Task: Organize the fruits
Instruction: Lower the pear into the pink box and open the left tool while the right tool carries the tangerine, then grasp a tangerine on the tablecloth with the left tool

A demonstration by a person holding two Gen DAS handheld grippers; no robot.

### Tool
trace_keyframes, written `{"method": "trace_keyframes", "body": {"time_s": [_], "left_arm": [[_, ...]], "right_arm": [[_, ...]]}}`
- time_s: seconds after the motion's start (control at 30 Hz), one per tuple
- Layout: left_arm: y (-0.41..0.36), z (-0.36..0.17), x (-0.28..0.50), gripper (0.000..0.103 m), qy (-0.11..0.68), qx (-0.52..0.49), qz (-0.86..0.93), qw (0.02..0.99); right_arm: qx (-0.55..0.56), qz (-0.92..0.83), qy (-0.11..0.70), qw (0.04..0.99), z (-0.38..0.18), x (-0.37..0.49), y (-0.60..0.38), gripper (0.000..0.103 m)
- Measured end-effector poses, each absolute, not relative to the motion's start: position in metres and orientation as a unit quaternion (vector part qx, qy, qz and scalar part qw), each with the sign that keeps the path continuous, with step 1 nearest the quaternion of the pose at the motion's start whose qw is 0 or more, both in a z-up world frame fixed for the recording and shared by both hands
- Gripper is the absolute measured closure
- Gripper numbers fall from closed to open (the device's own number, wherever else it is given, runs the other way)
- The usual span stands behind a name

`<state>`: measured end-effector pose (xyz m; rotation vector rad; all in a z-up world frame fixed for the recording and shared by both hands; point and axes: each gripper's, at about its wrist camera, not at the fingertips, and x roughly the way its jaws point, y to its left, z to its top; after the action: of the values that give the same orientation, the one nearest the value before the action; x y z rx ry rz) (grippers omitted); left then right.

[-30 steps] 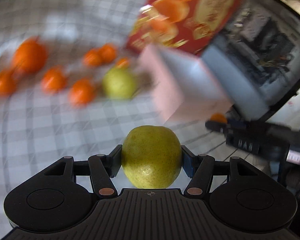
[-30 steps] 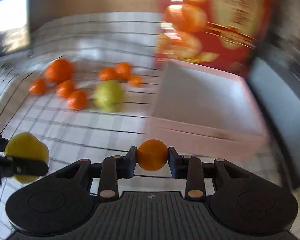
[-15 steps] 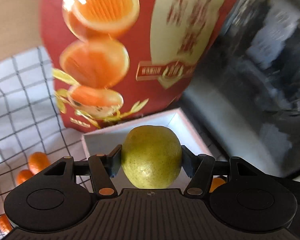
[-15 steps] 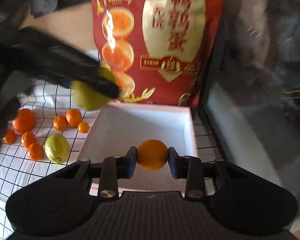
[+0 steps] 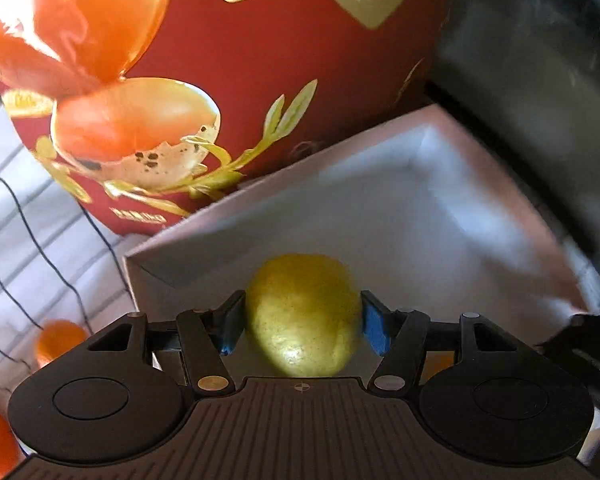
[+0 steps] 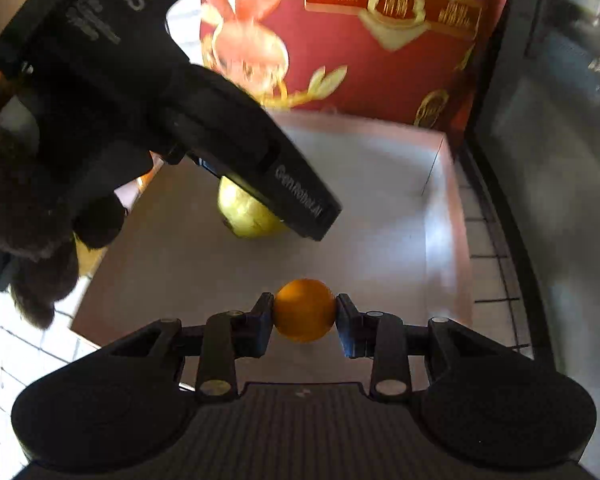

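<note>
My left gripper (image 5: 303, 322) is shut on a yellow-green pear (image 5: 303, 316) and holds it over the open white box (image 5: 420, 216). In the right wrist view the same pear (image 6: 246, 216) shows under the left gripper's black body, low inside the white box (image 6: 384, 216). My right gripper (image 6: 304, 314) is shut on a small orange (image 6: 304, 310), held above the box's near part. A dark-gloved hand (image 6: 28, 216) carries the left gripper at the left of that view.
A tall red package with printed egg pictures (image 5: 228, 80) stands right behind the box. A dark glass-fronted appliance (image 6: 548, 160) borders the box on the right. Small oranges (image 5: 58, 338) lie on the checked cloth (image 5: 32, 240) left of the box.
Both grippers have swung from the checked cloth to over the white box, each keeping its fruit. The left one now hangs lower inside the box, ahead of the right one.
</note>
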<state>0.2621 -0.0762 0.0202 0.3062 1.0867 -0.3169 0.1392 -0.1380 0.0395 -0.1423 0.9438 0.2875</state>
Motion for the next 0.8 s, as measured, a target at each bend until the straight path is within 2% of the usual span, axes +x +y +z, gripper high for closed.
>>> {"method": "trace_keyframes", "body": {"time_s": [0.2,0.27,0.33,0.53,0.67,0.8], "left_arm": [[-0.059,0.033,0.262,0.038,0.493,0.097,-0.171,0.847],[-0.047,0.049,0.253,0.042,0.462,0.073,-0.179,0.866],[-0.03,0.065,0.236,0.043,0.431,0.031,-0.185,0.883],[0.038,0.099,0.169,0.043,0.344,-0.078,-0.173,0.92],[0.086,0.093,0.115,0.043,0.313,-0.119,-0.119,0.935],[0.137,0.078,0.065,0.044,0.323,-0.137,-0.049,0.935]], "right_arm": [[-0.08,0.15,0.467,0.868,0.033,0.145,-0.138,0.069],[-0.083,0.145,0.468,0.868,0.032,0.146,-0.136,0.063],[-0.082,0.138,0.466,0.87,0.033,0.145,-0.135,0.052],[-0.058,0.118,0.442,0.887,0.043,0.129,-0.131,0.048],[-0.049,0.094,0.403,0.909,0.058,0.109,-0.123,0.042],[-0.034,0.088,0.377,0.921,0.072,0.092,-0.105,0.04]]}}
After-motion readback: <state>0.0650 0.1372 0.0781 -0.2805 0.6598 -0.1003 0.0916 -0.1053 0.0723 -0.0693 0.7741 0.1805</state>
